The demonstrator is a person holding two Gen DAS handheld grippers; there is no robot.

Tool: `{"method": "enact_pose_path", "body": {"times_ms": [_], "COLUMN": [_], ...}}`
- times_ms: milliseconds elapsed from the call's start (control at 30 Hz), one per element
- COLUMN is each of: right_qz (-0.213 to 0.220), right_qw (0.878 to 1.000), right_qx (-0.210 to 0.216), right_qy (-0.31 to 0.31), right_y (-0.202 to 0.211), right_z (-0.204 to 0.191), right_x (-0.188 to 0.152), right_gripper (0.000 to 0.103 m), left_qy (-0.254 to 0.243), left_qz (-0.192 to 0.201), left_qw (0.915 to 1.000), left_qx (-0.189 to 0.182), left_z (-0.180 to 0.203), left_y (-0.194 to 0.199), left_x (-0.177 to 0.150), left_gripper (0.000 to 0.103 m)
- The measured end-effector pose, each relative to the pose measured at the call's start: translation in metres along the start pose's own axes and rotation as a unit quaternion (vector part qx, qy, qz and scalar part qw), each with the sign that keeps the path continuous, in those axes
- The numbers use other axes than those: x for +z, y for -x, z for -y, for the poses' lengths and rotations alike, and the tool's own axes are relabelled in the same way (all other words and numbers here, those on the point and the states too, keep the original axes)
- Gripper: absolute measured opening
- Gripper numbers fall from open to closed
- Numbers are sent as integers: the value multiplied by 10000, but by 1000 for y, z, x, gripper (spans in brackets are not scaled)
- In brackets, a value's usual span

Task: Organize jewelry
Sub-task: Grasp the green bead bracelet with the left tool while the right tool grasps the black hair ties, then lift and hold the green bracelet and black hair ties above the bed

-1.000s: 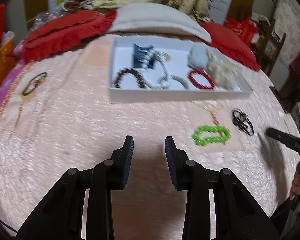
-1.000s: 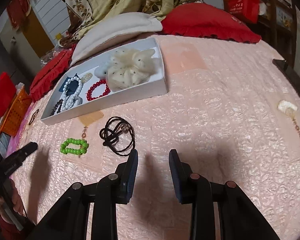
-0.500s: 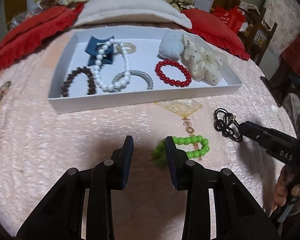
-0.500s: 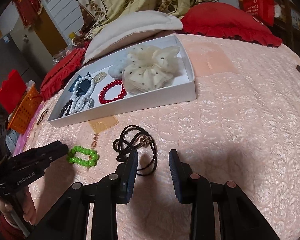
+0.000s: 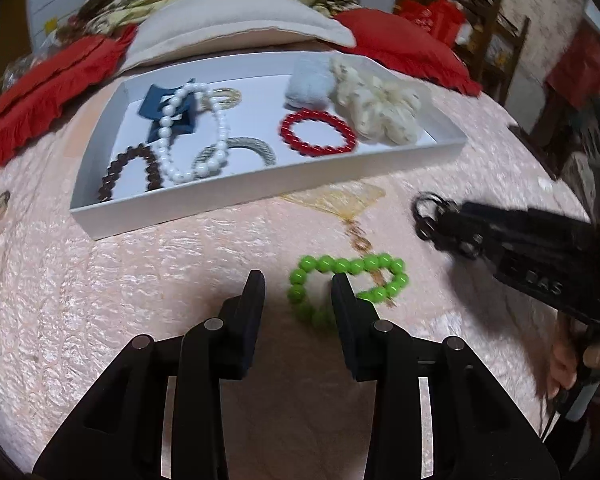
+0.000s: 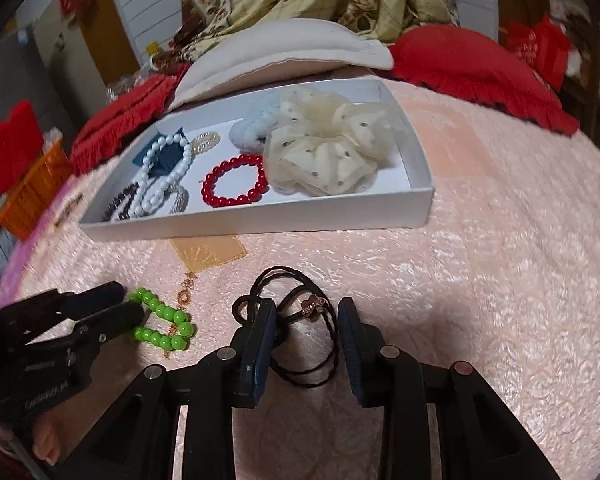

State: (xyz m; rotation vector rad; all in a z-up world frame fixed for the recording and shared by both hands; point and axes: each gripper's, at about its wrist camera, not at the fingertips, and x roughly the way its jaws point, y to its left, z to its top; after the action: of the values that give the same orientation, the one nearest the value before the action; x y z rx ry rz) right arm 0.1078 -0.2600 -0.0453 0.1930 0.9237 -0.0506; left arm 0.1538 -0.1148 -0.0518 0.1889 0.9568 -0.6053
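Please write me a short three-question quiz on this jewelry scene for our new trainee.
1. True or false: the green bead bracelet already lies inside the white tray.
2. Which piece lies between the fingers of the right gripper? A) red bead bracelet B) black cord necklace C) white pearl necklace
3. Fill in: the cream scrunchie lies beside a pale ____ one.

Key:
1. False; it lies on the pink bedspread, at the left gripper.
2. B
3. blue
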Motion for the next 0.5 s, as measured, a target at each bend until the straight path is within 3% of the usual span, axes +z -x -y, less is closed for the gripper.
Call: {"method": "enact_pose_path", "body": {"times_ms": [33,67,167,267,500], "right_qz": [3,7,30,-10,76], "right_qw": [10000,9999,9996,9999,9998], "right_qx": [-59,-115,-198,-79,136], "right_qy": [61,123,178,139,-152], "right_y": [-1,-1,-2,-1,11], "right_z": [-2,-4,-6,-8,-11], "right_x": [0,0,-1,-1,-5], "right_gripper": [31,31,28,9,5], "left_qy": [-35,-58,-21,111,272], "left_qz": [3,-7,8,-31,193], "left_qw": [10000,10000,9999,9995,9984], "left_qx": [-25,-42,-155,-302,-451], "left_z": [2,4,4,-1,-5], "left_y": [0,1,2,4,30], "left_x": [-1,-3,-5,-6,-4], "left_gripper": [15,10,8,8,8]}}
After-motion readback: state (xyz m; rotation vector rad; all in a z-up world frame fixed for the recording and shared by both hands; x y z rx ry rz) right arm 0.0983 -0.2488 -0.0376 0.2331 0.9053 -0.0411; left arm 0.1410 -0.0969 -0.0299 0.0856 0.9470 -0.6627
